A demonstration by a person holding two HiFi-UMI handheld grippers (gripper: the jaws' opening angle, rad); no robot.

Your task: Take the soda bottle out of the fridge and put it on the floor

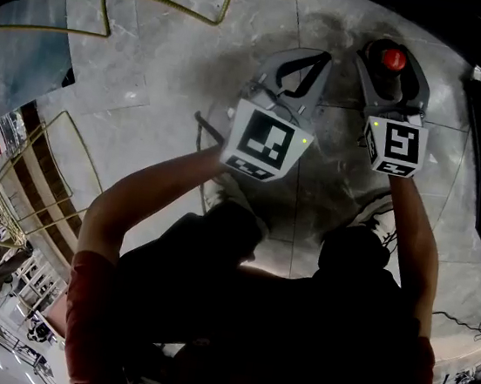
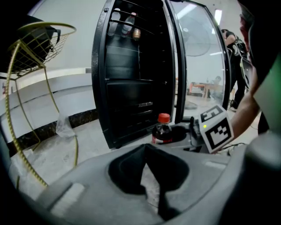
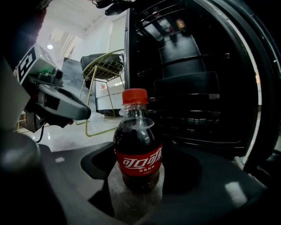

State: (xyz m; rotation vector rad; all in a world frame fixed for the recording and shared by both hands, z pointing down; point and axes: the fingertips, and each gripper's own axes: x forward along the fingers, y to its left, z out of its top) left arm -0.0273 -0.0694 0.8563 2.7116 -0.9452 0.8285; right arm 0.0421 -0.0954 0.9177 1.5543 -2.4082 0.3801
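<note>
The soda bottle (image 3: 138,149), dark cola with a red cap and red label, stands upright between my right gripper's (image 3: 139,169) jaws, which are shut on its body. Its base seems to meet the marble floor. From above only its red cap (image 1: 393,59) shows inside the right gripper (image 1: 393,75). In the left gripper view the bottle (image 2: 163,132) sits in front of the open black fridge (image 2: 131,79). My left gripper (image 2: 146,148) hangs to the left of the bottle, tips together, with nothing held; only floor shows through its loop. It appears beside the right one (image 1: 315,60).
The fridge's glass door (image 2: 202,57) stands open to the right. A gold wire chair (image 2: 35,48) and a clear plastic bag (image 2: 63,127) are on the left. A person (image 2: 232,44) stands beyond the door. My shoes (image 1: 378,215) are just behind the grippers.
</note>
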